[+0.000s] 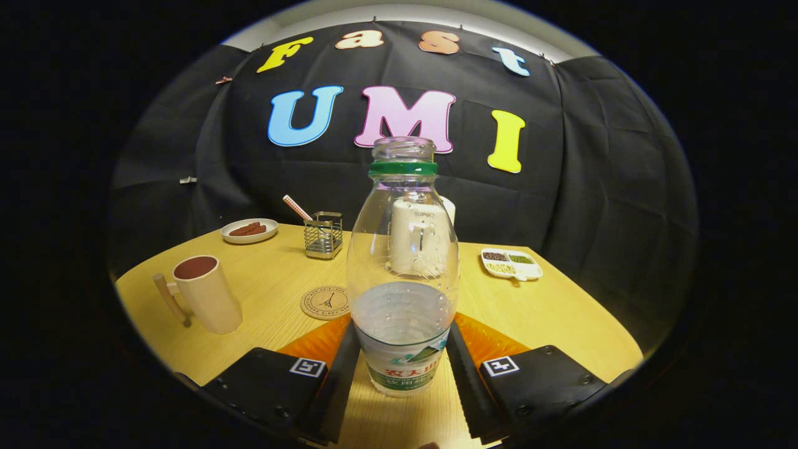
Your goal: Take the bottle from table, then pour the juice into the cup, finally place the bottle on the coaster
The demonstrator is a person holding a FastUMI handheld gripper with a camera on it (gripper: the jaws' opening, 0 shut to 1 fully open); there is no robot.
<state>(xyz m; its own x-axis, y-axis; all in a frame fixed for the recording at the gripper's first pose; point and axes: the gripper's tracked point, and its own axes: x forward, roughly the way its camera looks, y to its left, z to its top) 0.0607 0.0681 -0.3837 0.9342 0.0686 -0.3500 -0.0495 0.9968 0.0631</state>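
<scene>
Your hand-held gripper [404, 368] sits low in the centre of the frame with its two fingers flanking the bottle [403, 268]. They are closed in against the labelled lower body on either side, and both appear to press on it, so you seem to have hold of it. The bottle stands upright on the counter [561, 318], or just off it; the base is too close to the fingers to say which.

The bottle is clear thin plastic, open at the mouth with a green ring round the neck, and only about a third full of clear liquid. Expect it to be light, with the weight low down, and the wall soft enough to dent if you squeeze hard. The smooth plastic and label could slip, so your present grip, low on the broad part where the liquid is, looks sound. Since there is no cap, any sudden tilt will likely slosh liquid toward the mouth.

The cup [202, 293] stands at the left of the frame, handle toward the left, with a dark inside, well apart from the bottle. The coaster [325, 303] lies flat between them, just left of the bottle and nearer to you than the wire holder [323, 235]. A white jug [419, 240] shows through the bottle behind it.
</scene>
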